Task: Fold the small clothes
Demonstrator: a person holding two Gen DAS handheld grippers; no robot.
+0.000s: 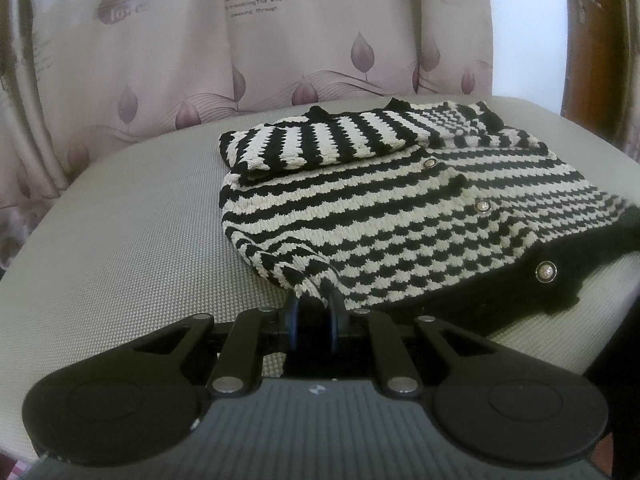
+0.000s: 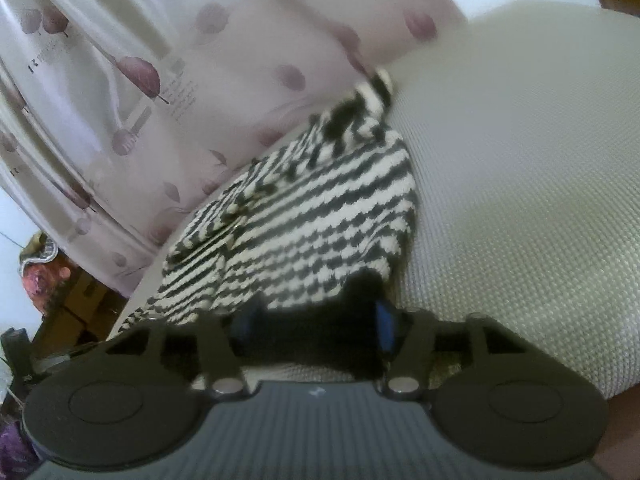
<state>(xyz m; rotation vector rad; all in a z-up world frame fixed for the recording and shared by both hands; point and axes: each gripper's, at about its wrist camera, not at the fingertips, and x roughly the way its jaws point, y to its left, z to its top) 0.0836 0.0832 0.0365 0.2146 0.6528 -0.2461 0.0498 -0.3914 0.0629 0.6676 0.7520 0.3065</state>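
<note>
Slippage worries us: our left claw (image 1: 313, 310) pinches only a small bunch of cardigan (image 1: 400, 216) hem, our right claw (image 2: 314, 322) gapes wide around the black edge, so lifting may undo the folded sleeve (image 1: 320, 140).

Chunky knit cardigan (image 1: 400, 216) w/ shiny metal buttons (image 1: 546, 271), woven mesh tabletop (image 1: 120, 248), matt plastic left gripper (image 1: 313, 320)

Both wrist views look low and close across the grey mesh worktop (image 1: 120, 240); both share the black-and-white striped knitted cardigan (image 1: 400, 220), with the right view rolled.

Left claw (image 1: 313, 322) fingers nearly together, pinching cloth; right claw (image 2: 316, 328) fingers wide apart, tilted view
</note>
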